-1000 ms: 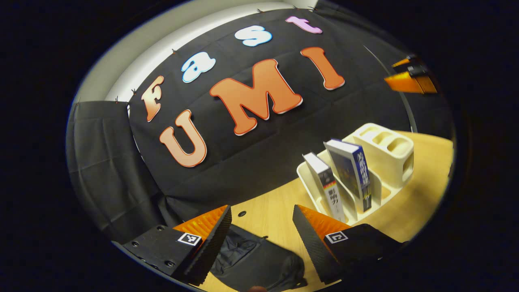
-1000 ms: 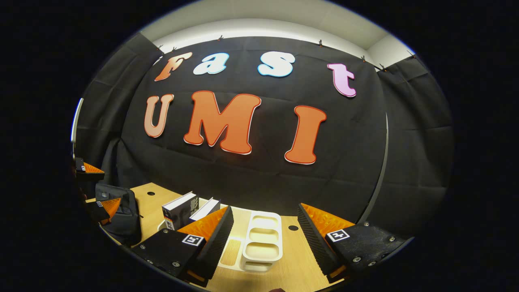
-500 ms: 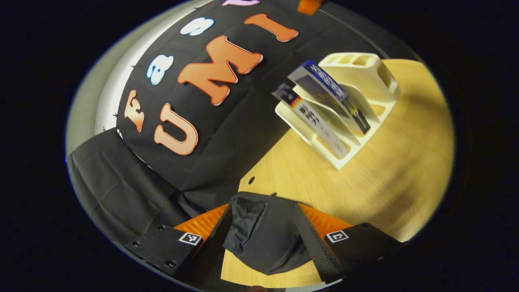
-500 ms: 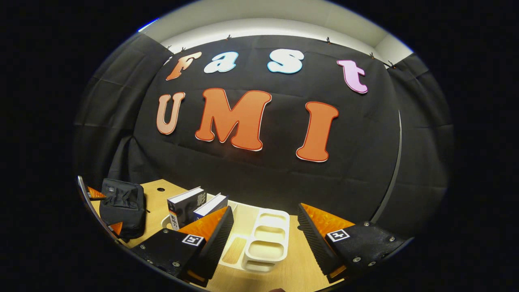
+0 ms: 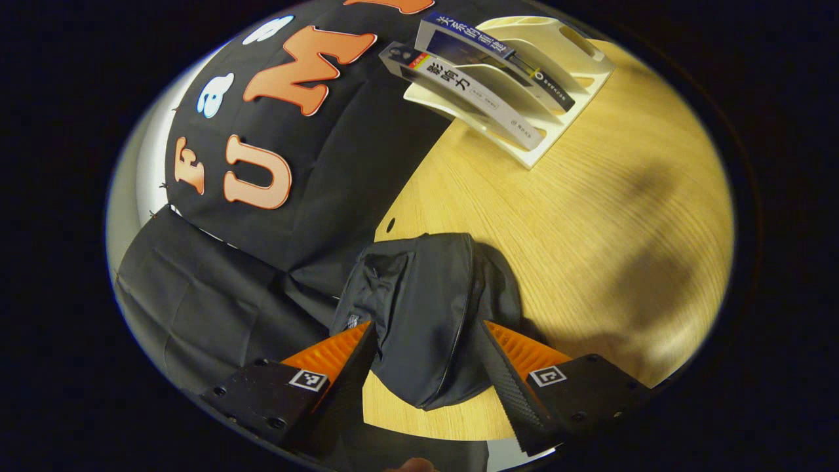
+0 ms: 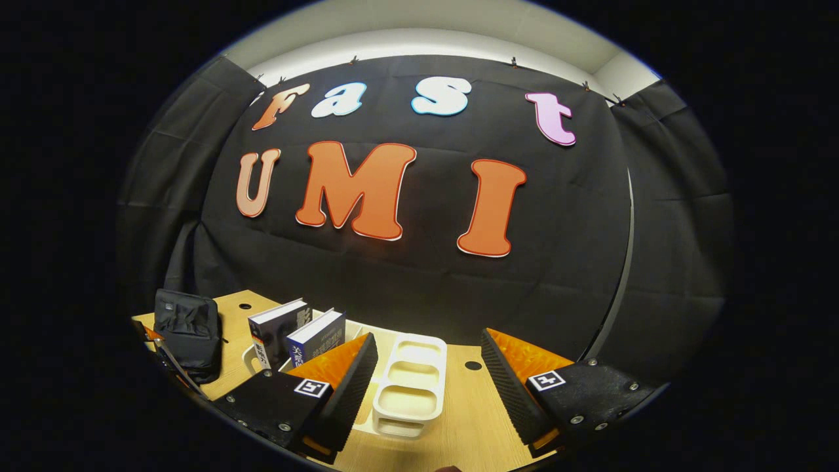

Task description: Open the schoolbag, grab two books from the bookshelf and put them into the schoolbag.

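At the bottom of the left gripper view, the left tongs (image 5: 426, 354) stand wide open with the black schoolbag (image 5: 429, 314) lying between the two fingers; whether either finger touches the fabric I cannot tell, and they have no grip on it. The bag lies on the wooden desk (image 5: 590, 216), its zip closed and running down the middle of the frame. Toward the upper right of that view, well apart from the bag, the cream bookshelf (image 5: 557, 78) holds two leaning books (image 5: 472, 92).

At the bottom of the right gripper view, the right tongs (image 6: 429, 380) are also wide open and hold nothing, hanging above the bookshelf's end with the open compartments. The two books stand just left of the tongs, and the schoolbag sits at the lower left, near the desk's edge.
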A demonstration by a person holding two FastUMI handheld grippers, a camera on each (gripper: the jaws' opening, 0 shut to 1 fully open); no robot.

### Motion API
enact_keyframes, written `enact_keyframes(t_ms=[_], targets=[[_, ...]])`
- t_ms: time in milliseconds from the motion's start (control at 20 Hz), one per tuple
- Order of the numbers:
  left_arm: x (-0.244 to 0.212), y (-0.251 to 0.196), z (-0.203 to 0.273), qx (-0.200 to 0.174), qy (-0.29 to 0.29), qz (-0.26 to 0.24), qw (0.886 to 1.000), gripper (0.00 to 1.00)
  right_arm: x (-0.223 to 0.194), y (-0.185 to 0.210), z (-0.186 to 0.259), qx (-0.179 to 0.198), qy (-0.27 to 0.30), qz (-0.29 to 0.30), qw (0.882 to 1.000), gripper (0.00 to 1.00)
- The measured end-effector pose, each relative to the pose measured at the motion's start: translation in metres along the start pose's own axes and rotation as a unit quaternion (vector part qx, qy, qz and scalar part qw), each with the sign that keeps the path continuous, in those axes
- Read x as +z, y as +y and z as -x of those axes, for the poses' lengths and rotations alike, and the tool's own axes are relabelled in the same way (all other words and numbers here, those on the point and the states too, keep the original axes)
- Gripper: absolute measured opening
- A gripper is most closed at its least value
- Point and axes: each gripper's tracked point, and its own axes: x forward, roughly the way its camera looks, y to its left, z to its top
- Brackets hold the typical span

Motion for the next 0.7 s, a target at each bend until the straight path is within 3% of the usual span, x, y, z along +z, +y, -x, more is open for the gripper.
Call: enact_keyframes(t_ms=[300, 400, 700], targets=[[-0.017, 0.001, -0.022, 0.027, 0.022, -0.018, 0.999, 0.95, -0.001, -0.006, 0.001, -0.011, -0.001, 0.006, 1.000, 0.94], [-0.014, 0.009, -0.026, 0.045, 0.018, -0.031, 0.998, 0.96, 0.001, -0.010, 0.002, -0.016, -0.005, 0.014, 1.000, 0.94], [0.005, 0.021, -0.047, 0.051, -0.007, -0.079, 0.996, 0.94, 0.003, -0.010, 0.003, -0.014, -0.008, 0.011, 1.000, 0.94]])
